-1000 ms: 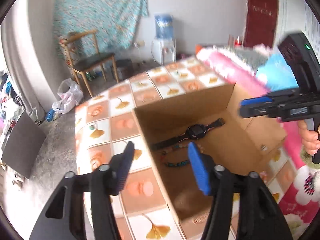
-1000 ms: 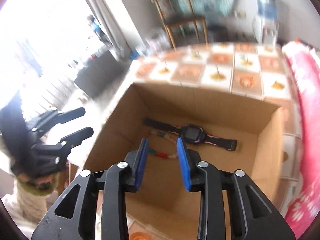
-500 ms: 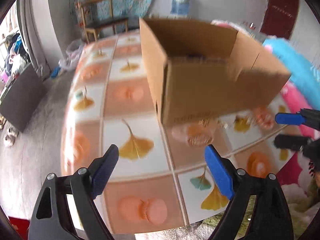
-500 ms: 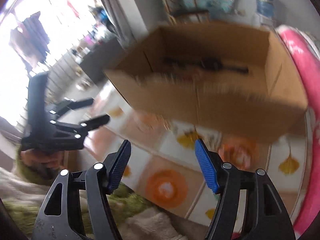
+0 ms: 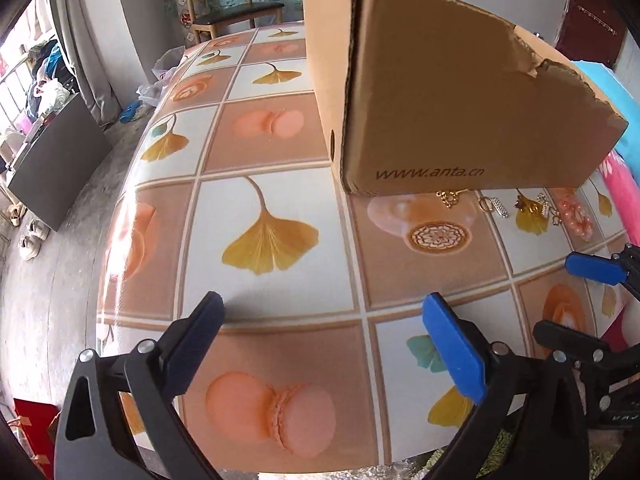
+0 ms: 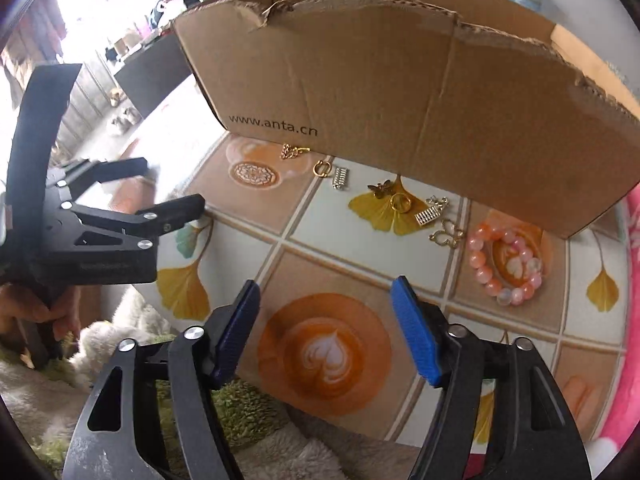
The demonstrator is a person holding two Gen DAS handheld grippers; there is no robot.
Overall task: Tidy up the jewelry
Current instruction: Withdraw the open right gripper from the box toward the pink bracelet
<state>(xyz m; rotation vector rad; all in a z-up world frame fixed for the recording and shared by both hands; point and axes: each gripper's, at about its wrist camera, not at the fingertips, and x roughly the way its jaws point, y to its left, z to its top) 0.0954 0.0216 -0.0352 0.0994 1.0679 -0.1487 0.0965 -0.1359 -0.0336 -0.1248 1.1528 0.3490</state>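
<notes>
A cardboard box point(image 6: 400, 92) stands on the patterned table; its inside is hidden from both views. It also shows in the left wrist view point(image 5: 452, 92). Small jewelry lies in a row along its near wall: a gold chain charm point(image 6: 293, 151), a gold ring point(image 6: 321, 168), a silver clip point(image 6: 341, 178), a gold butterfly point(image 6: 381, 188), another gold ring point(image 6: 400, 202), a butterfly outline charm point(image 6: 447, 235) and a pink bead bracelet point(image 6: 505, 264). My right gripper point(image 6: 325, 330) is open and empty, low over the table's near edge. My left gripper point(image 5: 326, 346) is open and empty, to the left.
The table point(image 5: 260, 152) has a tile-pattern cloth with leaves and macarons. A shaggy green and white rug point(image 6: 248, 408) lies below its near edge. A wooden chair point(image 5: 228, 8) and a dark cabinet point(image 5: 56, 160) stand beyond. Pink bedding point(image 6: 628, 320) lies on the right.
Both grippers have dropped from above the box to the table's near edge. The right gripper's jaws have opened wide. The box's contents are no longer in sight.
</notes>
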